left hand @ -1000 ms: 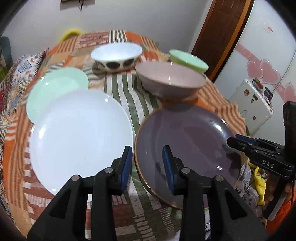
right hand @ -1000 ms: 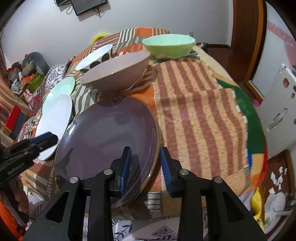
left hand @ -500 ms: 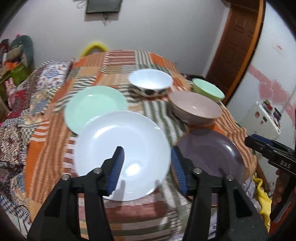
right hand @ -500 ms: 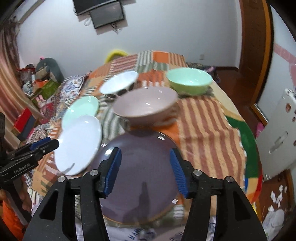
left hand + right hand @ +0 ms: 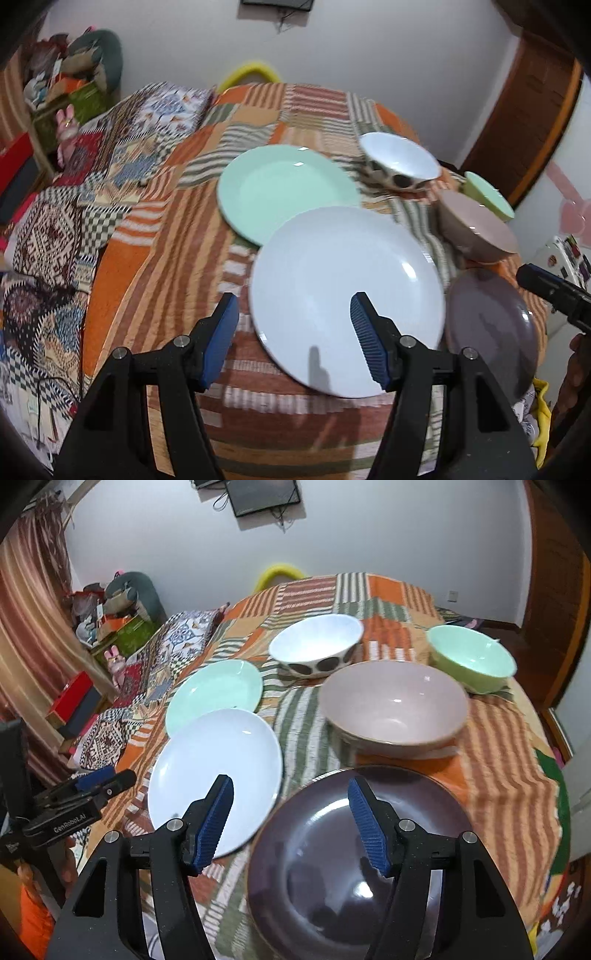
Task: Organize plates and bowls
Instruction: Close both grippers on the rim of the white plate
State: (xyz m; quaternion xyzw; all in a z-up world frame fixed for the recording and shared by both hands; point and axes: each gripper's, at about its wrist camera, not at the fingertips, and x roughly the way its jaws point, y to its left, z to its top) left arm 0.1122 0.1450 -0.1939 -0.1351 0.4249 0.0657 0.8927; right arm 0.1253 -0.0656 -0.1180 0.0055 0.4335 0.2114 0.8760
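A: Where do the plates sit relative to the grippers?

B: The white plate (image 5: pixel 347 295) lies flat on the worktop (image 5: pixel 177 258), straight ahead of and below the left hand-held gripper (image 5: pixel 295 336). Its near rim shows between the fingers, nothing touching. The jaws are opening, about half wide, empty.

A: And the right one?

B: The right hand-held gripper (image 5: pixel 290 823) hovers over the near left rim of the purple plate (image 5: pixel 362 864). Its jaws are opening too, with nothing in them.

A: The rest?

B: The green plate (image 5: pixel 284 188) is beyond the white plate, their rims overlapping or touching. The three bowls, spotted bowl (image 5: pixel 316 644), pink bowl (image 5: pixel 393 705) and green bowl (image 5: pixel 471 657), stand farther back, nearer the right side.

A: So which takes which?

B: I'd judge each goes for the plate nearest it, approached at the near rim.
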